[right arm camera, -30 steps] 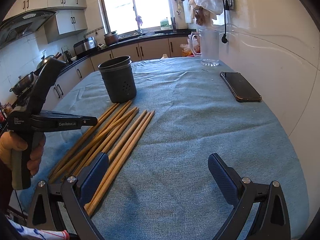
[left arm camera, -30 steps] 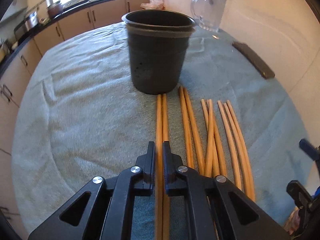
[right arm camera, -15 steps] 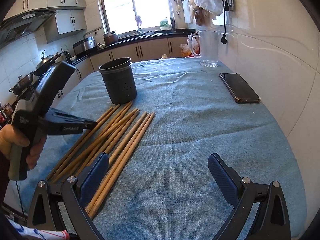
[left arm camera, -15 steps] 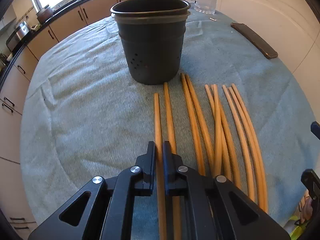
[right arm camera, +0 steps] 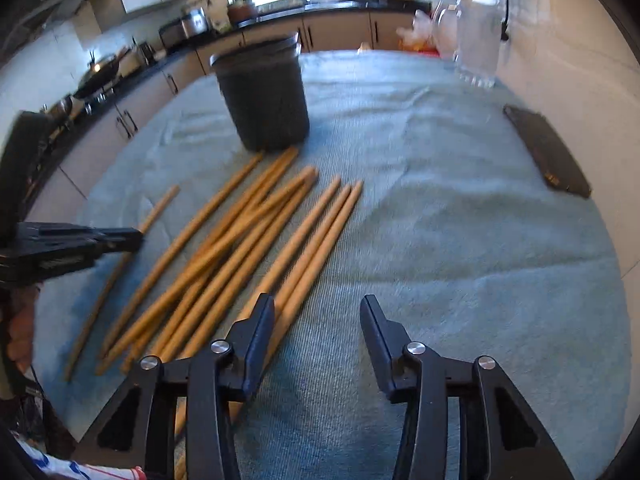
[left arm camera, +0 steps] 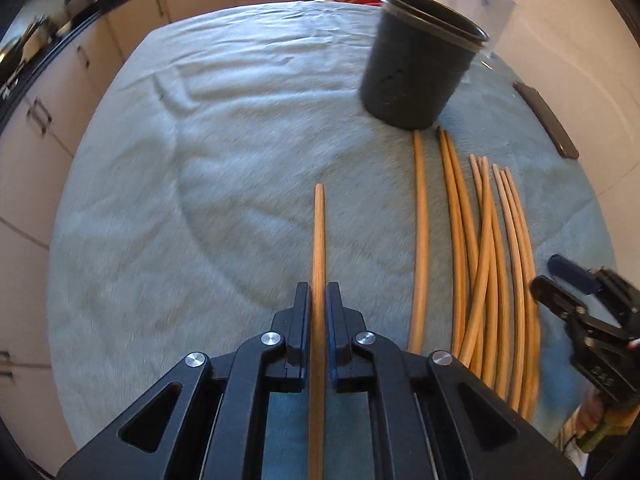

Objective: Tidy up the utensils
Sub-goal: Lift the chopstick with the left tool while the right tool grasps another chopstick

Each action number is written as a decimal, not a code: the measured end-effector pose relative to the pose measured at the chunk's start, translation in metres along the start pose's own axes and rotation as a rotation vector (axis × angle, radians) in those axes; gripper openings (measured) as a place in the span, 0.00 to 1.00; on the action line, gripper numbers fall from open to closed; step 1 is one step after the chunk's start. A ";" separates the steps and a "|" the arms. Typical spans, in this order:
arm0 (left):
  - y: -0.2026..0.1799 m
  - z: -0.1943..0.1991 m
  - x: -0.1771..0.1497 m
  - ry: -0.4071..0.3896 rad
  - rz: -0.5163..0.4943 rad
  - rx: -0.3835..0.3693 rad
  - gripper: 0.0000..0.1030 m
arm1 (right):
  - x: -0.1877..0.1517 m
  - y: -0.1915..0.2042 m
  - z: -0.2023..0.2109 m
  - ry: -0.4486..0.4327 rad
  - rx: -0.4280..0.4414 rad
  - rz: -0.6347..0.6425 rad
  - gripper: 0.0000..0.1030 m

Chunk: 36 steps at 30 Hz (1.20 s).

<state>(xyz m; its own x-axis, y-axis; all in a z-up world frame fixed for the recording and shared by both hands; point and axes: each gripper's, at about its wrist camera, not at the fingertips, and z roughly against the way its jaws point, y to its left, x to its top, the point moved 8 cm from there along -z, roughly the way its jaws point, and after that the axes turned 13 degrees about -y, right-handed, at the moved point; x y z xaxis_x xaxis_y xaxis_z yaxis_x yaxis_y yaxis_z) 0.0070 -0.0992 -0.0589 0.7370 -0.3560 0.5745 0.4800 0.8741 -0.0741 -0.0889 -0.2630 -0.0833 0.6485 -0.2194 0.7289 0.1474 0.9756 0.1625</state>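
Left gripper (left arm camera: 318, 296): jaws clenched on a single light-brown wooden chopstick (left arm camera: 319, 240), which runs straight ahead between the pads, apart from the rest. Right gripper (right arm camera: 317, 312): jaws have just been closing and stand partly apart, nothing pinched; bare blue-grey cloth-covered table (right arm camera: 460, 240) between them, left pad just beside the nearest of the loose wooden chopsticks (right arm camera: 248, 240). These fan out ahead and left of the right gripper. Beyond their far tips stands the dark grey round plastic utensil holder (right arm camera: 264, 100), upright. Far right: flat black phone (right arm camera: 546, 152), near the wall.
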 end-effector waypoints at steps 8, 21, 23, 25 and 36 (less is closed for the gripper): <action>0.001 0.011 -0.017 -0.040 0.067 -0.014 0.07 | -0.007 0.000 0.003 0.043 -0.028 0.024 0.34; 0.016 0.024 -0.038 -0.062 0.312 -0.028 0.07 | -0.005 -0.006 -0.001 0.133 -0.073 0.347 0.13; 0.021 0.031 -0.046 -0.065 0.368 -0.022 0.07 | -0.010 -0.014 0.006 0.148 -0.058 0.420 0.12; 0.023 0.034 -0.050 -0.064 0.391 -0.001 0.07 | -0.012 -0.024 0.012 0.157 -0.060 0.460 0.13; 0.010 0.016 -0.028 0.020 0.262 0.069 0.08 | 0.000 -0.049 0.003 0.192 -0.059 0.388 0.40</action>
<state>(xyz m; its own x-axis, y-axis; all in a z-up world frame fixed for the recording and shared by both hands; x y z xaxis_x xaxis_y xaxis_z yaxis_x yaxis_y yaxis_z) -0.0163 -0.0756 -0.0625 0.8414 -0.1206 0.5268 0.2386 0.9576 -0.1618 -0.0979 -0.3108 -0.0890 0.7907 0.1613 0.5905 -0.0958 0.9854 -0.1409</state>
